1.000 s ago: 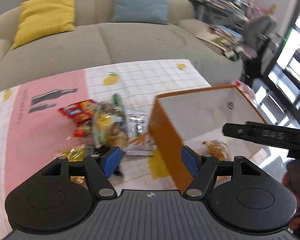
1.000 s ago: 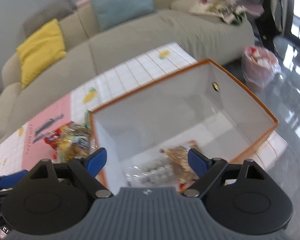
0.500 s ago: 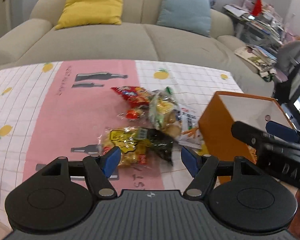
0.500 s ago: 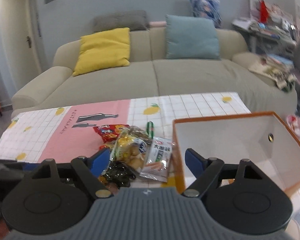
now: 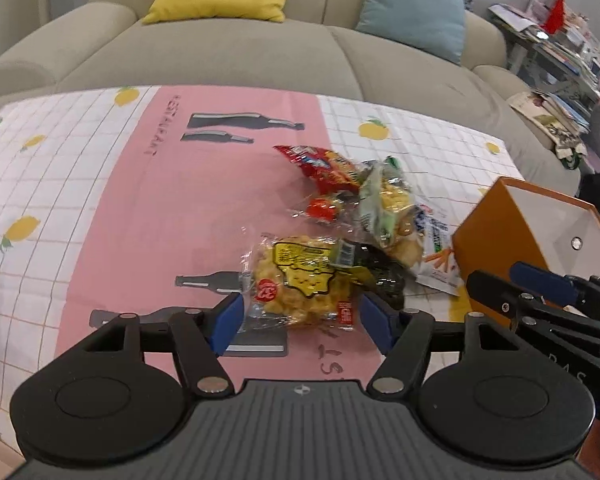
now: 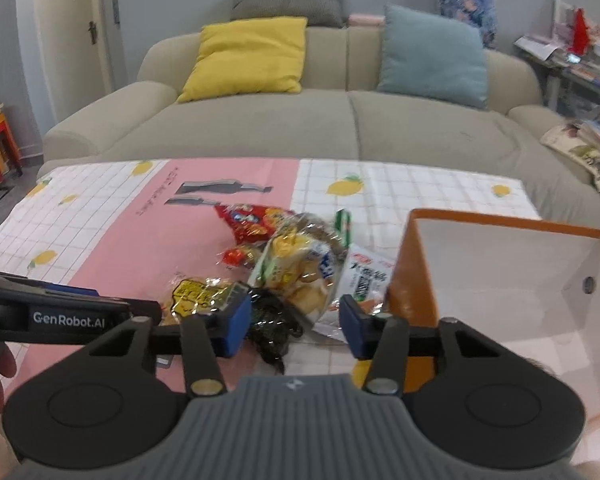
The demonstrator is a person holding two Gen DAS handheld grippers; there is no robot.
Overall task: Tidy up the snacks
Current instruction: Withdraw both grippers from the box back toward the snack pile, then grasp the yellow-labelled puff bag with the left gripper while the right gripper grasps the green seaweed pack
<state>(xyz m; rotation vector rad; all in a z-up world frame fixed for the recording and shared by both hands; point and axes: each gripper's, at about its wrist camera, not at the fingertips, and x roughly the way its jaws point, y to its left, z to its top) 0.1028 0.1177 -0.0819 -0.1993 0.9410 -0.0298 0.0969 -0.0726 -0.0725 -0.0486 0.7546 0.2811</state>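
Note:
A pile of snack packs lies on the table: a yellow-labelled bag (image 5: 300,284), a dark seaweed pack (image 5: 380,276), a clear bag of puffs (image 5: 388,208), a red bag (image 5: 320,164) and a white pack (image 5: 436,240). An orange box with white inside (image 5: 496,232) stands to their right. My left gripper (image 5: 300,316) is open, just in front of the yellow-labelled bag. My right gripper (image 6: 292,324) is open above the dark pack (image 6: 272,328), beside the box (image 6: 412,272). The pile also shows in the right wrist view: the puffs bag (image 6: 300,264) and the red bag (image 6: 252,220).
A pink and white checked cloth (image 5: 100,184) covers the table. A beige sofa (image 6: 340,120) with a yellow cushion (image 6: 248,56) and a blue cushion (image 6: 432,56) stands behind it. A cluttered shelf (image 5: 560,52) is at the far right.
Both grippers have swung left from over the box to the snack pile and come lower. The left gripper has moved closer to the yellow-labelled bag.

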